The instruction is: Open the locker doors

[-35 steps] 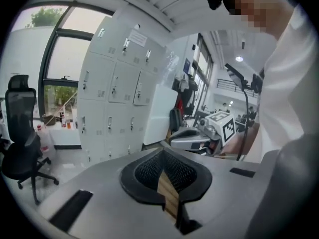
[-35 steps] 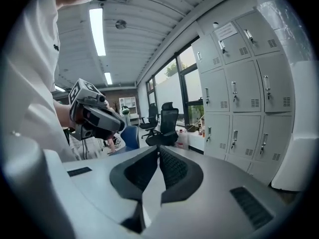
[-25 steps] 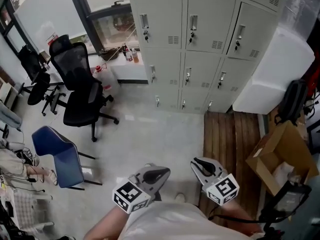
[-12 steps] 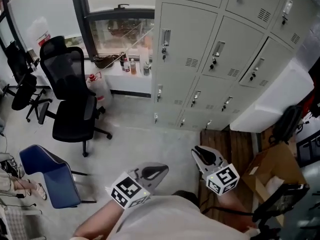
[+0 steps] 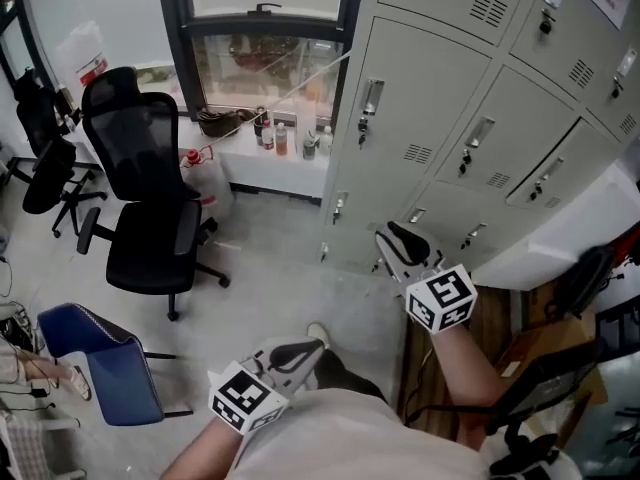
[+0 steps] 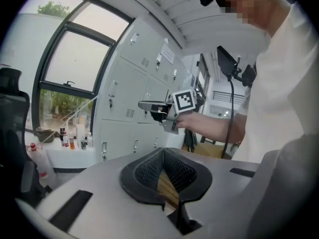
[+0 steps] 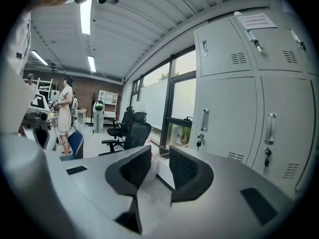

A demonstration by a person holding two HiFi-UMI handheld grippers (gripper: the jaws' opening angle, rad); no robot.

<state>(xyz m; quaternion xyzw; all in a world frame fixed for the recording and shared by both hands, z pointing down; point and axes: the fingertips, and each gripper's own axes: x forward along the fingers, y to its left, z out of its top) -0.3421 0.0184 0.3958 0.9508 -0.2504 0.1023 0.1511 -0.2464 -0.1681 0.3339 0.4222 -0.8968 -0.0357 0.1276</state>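
Right gripper, jaws opening on nothing, is facing the upright door handle lying ahead-right of its fingers; left gripper, jaws together, is hanging farther.

A white short-sleeved shirt was worn. The left gripper and the right gripper were built as smooth pale grey shells. Each was tipped with rounded black pads ribbed in a fine grid. A white cube faced with black square markers was fixed at the rear of each. The right gripper's jaws were seen opening, with nothing between them.
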